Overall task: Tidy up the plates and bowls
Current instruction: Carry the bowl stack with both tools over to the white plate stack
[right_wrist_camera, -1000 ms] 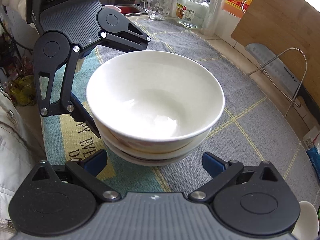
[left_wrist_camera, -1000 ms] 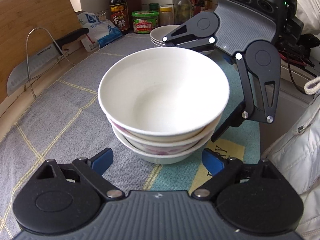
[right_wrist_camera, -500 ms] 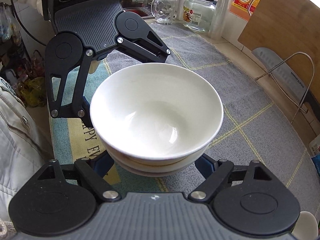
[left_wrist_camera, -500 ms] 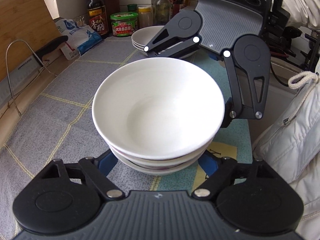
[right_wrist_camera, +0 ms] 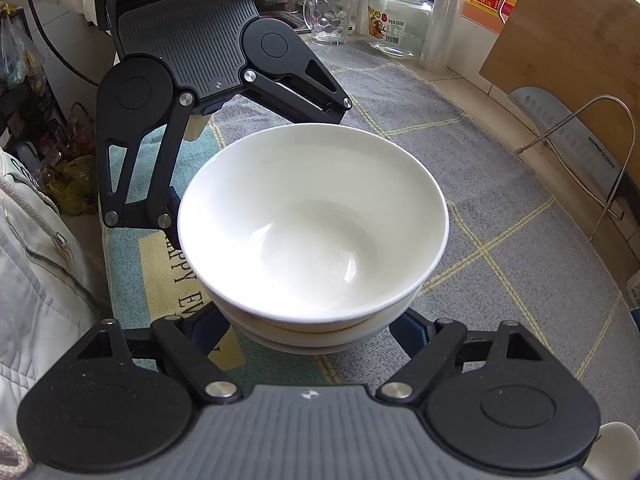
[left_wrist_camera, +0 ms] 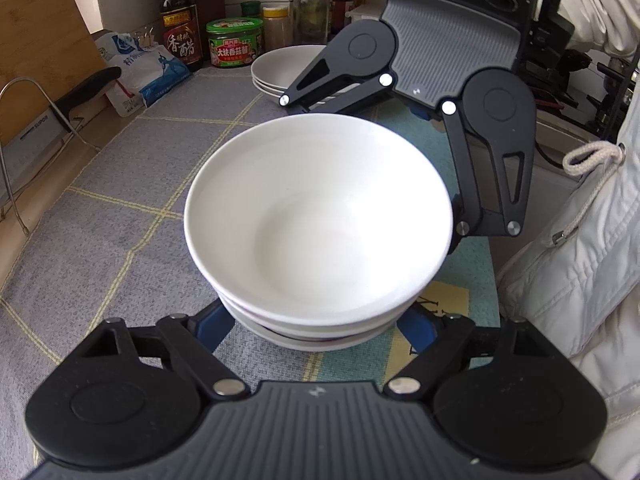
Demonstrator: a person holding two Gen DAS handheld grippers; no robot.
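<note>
Stacked white ceramic bowls (left_wrist_camera: 318,224), three nested with the lowest showing a reddish band, sit near the front edge of the desk (left_wrist_camera: 120,208) on a grey cloth with yellow grid lines, partly over a teal and yellow printed mat (right_wrist_camera: 160,280). Open cloth lies to the wall side of the stack; the front edge of the desk is close on the person's side, where a white padded jacket (left_wrist_camera: 580,280) stands against it. The left gripper (left_wrist_camera: 316,326) and the right gripper (right_wrist_camera: 310,326) face each other across the stack, both angled steeply downward. Each gripper's blue pads sit at the lower sides of the stack, the left fingertips (left_wrist_camera: 210,330) tucked under the rims; both grippers appear clamped on the stacked bowls from opposite sides, though the pad contact itself is hidden by the rims. The top bowl is empty and clean. Behind the stack in the left wrist view, a second pile of shallow white plates (left_wrist_camera: 280,68) rests near a green-lidded jar (left_wrist_camera: 234,42), a dark sauce bottle (left_wrist_camera: 178,20) and a white and blue bag (left_wrist_camera: 140,68). A wooden cutting board (right_wrist_camera: 580,52) leans at the wall with a steel cleaver (right_wrist_camera: 568,132) in a wire rack (right_wrist_camera: 616,152). A clear glass mug (right_wrist_camera: 328,16) and a glass jar (right_wrist_camera: 400,20), contents unclear, stand at the far end.
</note>
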